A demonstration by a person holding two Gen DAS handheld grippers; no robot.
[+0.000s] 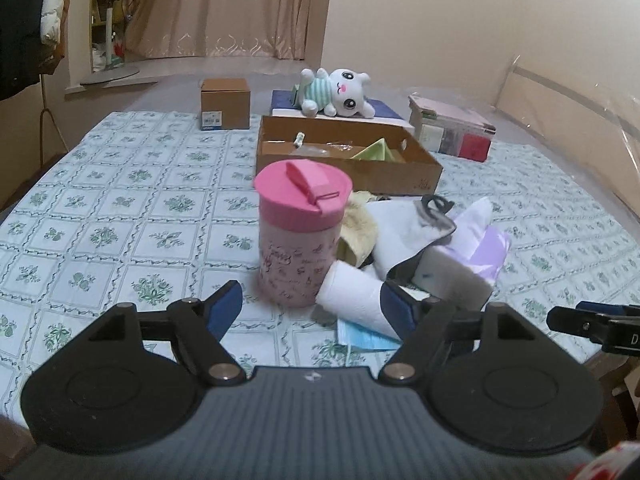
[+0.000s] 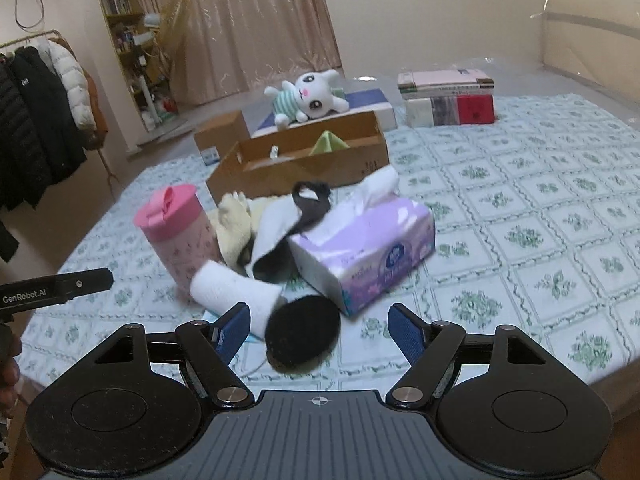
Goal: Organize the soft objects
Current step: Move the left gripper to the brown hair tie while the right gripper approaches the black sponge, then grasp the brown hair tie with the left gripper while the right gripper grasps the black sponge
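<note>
Both tongs hang over the bed w/ nothing in them. Left gripper (image 1: 312, 304) has its jaws spread wide, empty; the pink cup (image 1: 300, 236) stands just past it at 12 o'clock, and the white sock roll (image 1: 354, 296) leans on the cup's base at about 1. Right gripper (image 2: 320, 326) is also wide open, empty, w/ a black round pad (image 2: 302, 334) lying between its blue fingers (image 2: 234, 330), not pinched.

The soft pile sits mid-bed on the flowered sheet (image 2: 520, 208): yellow towel (image 2: 236, 224), grey-white sock (image 2: 276, 228) draped over it, purple tissue pack (image 2: 368, 248) at 1 o'clock from the right gripper.

Behind, at 12, a cardboard box (image 2: 304, 160) lies open w/ a green cloth (image 2: 328, 140) inside. The plush bunny (image 2: 308, 96) lies on its back on a blue book beyond the box.
</note>
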